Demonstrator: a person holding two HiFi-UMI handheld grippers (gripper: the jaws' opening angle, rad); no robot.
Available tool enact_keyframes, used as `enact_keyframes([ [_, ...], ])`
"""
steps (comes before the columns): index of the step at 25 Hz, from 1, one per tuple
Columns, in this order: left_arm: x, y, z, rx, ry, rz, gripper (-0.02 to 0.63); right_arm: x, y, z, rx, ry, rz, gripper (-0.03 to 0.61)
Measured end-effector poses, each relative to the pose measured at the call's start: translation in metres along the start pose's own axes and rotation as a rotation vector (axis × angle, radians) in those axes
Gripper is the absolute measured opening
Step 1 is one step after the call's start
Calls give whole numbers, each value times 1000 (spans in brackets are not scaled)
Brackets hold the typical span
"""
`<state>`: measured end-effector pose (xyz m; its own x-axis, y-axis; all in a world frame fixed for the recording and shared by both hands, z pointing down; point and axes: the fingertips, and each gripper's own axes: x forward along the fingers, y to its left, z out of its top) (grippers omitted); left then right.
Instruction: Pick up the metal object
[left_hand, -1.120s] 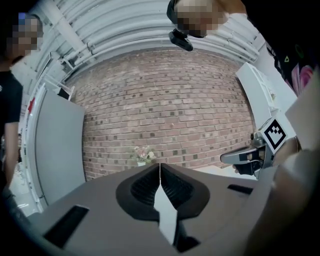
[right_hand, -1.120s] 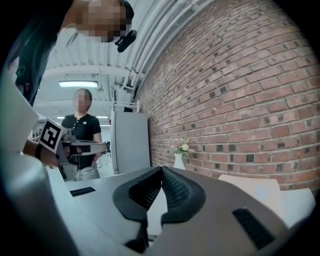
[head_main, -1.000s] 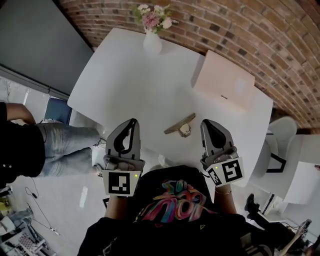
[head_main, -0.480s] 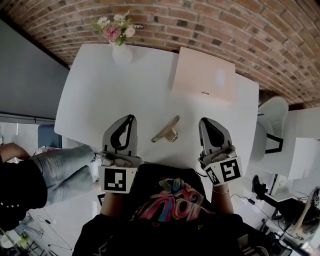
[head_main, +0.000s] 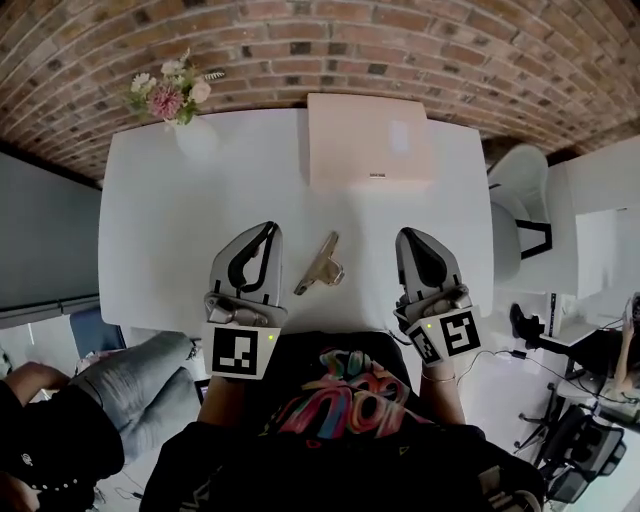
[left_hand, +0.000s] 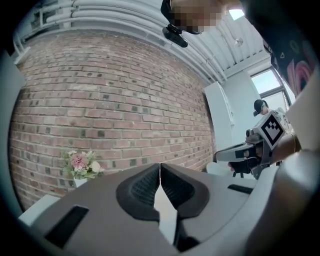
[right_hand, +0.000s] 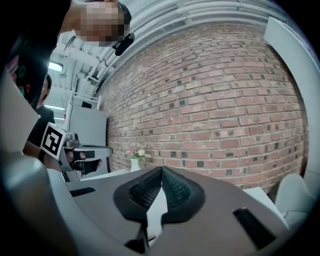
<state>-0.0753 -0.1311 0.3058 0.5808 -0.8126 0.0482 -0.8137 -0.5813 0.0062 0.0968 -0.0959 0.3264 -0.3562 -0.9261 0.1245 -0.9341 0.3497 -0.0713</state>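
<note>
A small brass-coloured metal object (head_main: 320, 265), long and angled with a ring at one end, lies on the white table (head_main: 180, 240) near its front edge. My left gripper (head_main: 270, 228) hovers just left of it, shut and empty. On the other side, my right gripper (head_main: 408, 236) is held at the same height, also shut with nothing in it. In the left gripper view the jaw tips (left_hand: 160, 165) meet against the brick wall; the right gripper view shows its tips (right_hand: 161, 170) meeting too. The metal object is hidden in both gripper views.
A pale closed laptop (head_main: 368, 140) lies at the table's far edge. A white vase of flowers (head_main: 178, 105) stands at the far left corner. A white chair (head_main: 515, 215) sits to the right. A seated person's legs (head_main: 130, 370) are at lower left.
The head camera has swung, so the table now sits square and the vase has shifted left. Both grippers stay shut in front of the body, flanking the metal object.
</note>
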Motion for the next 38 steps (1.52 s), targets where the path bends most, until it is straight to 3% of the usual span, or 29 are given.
enact_keyframes([
  [14,18,-13,-26,-5,45,-104,29,3,-4,-1,24,4,-61,17],
  [24,17,-25,-39,7,64,-128,29,-2,-4,-27,17,61,-14,17],
  [28,14,-26,-41,60,69,-130,29,-2,3,-37,33,67,32,17],
  [32,11,-22,-42,7,66,-91,29,-1,8,-53,32,109,65,17],
  [37,8,-19,-46,8,66,-72,29,4,18,-78,49,172,118,18],
  [38,7,-19,-47,9,67,-70,29,5,21,-82,55,183,131,49],
])
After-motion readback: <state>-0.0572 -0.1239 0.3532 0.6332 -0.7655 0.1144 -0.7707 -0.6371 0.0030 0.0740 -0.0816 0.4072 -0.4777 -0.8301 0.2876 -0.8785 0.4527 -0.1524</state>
